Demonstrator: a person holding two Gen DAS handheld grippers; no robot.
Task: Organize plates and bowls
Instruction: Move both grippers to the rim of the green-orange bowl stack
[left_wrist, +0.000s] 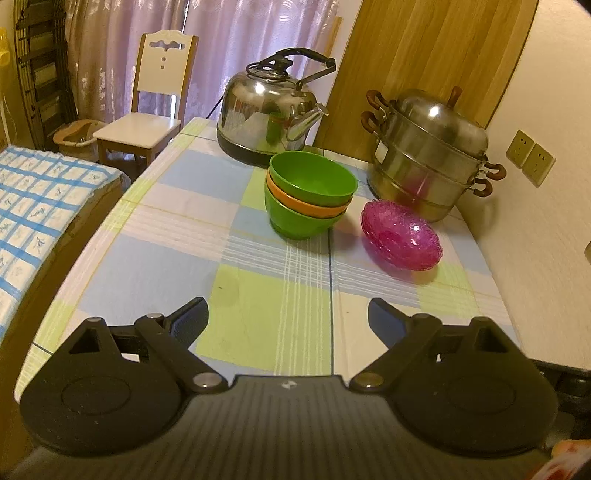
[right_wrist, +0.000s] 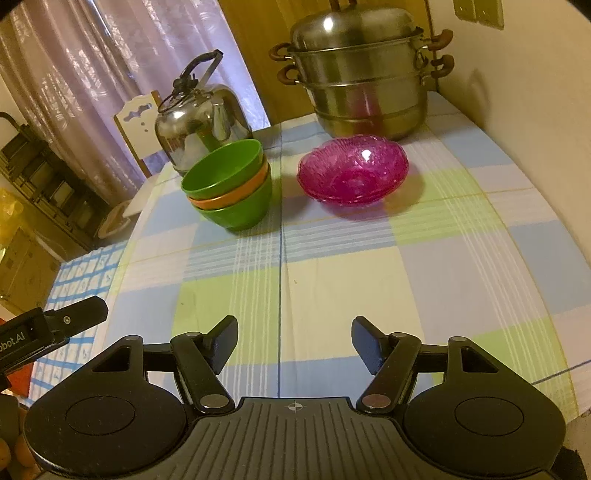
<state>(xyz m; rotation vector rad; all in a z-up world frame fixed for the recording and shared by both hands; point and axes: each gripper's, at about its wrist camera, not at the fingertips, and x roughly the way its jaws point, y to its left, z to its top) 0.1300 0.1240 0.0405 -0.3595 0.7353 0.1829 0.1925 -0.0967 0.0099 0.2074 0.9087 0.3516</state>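
— Both sets of jaws stand wide and hold nothing: our left gripper (left_wrist: 288, 314) and right gripper (right_wrist: 294, 341) hover over the near end of the checked tablecloth (right_wrist: 332, 295), well short of the dishes.

— And the dishes themselves?

— Well ahead of the left jaws, a little to the right, sits the bowl stack (left_wrist: 308, 195): green over orange over green, nested. From the right jaws the same stack lies ahead and left. The pink plates (right_wrist: 352, 170), seemingly more than one nested, rest dead ahead of the right jaws, just beside the stack and apart from it.

— Why so tidy?

— We judge like has been grouped with like, so the sorting looks near done. Beyond them, the kettle (left_wrist: 267, 107) and steamer pot (left_wrist: 428, 155) crowd the far edge, which may explain why the dishes sit mid-table.
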